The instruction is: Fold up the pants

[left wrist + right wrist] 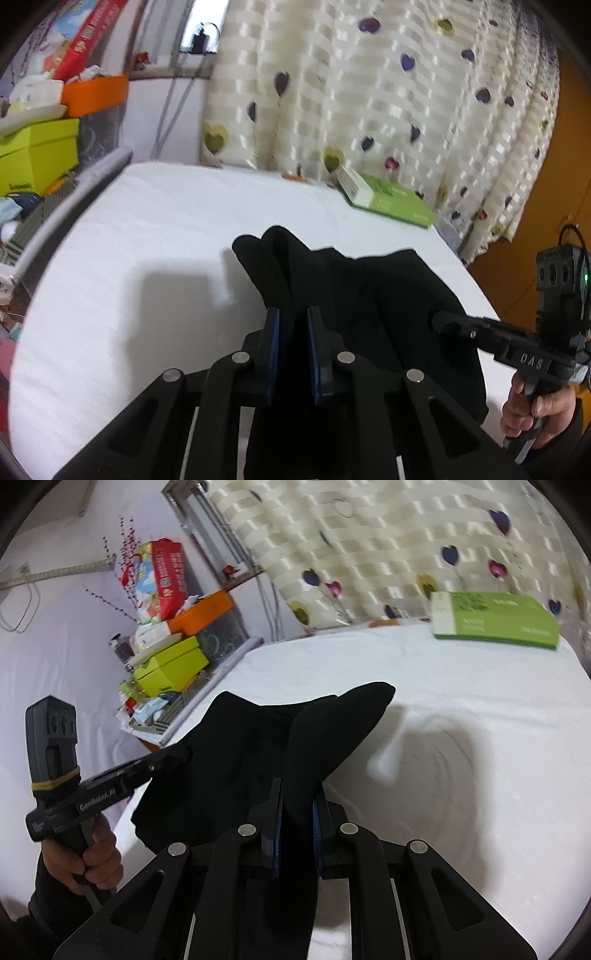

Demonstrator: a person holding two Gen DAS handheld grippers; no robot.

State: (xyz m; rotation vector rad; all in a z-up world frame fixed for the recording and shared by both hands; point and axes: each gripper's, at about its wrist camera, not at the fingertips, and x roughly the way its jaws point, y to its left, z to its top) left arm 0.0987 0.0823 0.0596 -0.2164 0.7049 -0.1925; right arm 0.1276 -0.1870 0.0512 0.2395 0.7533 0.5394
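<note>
Black pants (369, 306) hang lifted over a white-covered table (166, 240), held up between both grippers. My left gripper (293, 317) is shut on one edge of the cloth, which bunches up past the blue pads. In the right wrist view my right gripper (297, 794) is shut on the other edge of the pants (229, 760), a black flap sticking up beyond the fingers. Each gripper shows in the other's view: the right gripper (443, 319) at the right, the left gripper (177, 757) at the left, both with tips buried in the fabric.
A green and white box (388, 199) lies at the table's far edge by a heart-patterned curtain (369, 92). Stacked boxes (173, 664) and clutter stand left of the table. A hand (535, 406) holds the right tool, another hand (99, 856) the left.
</note>
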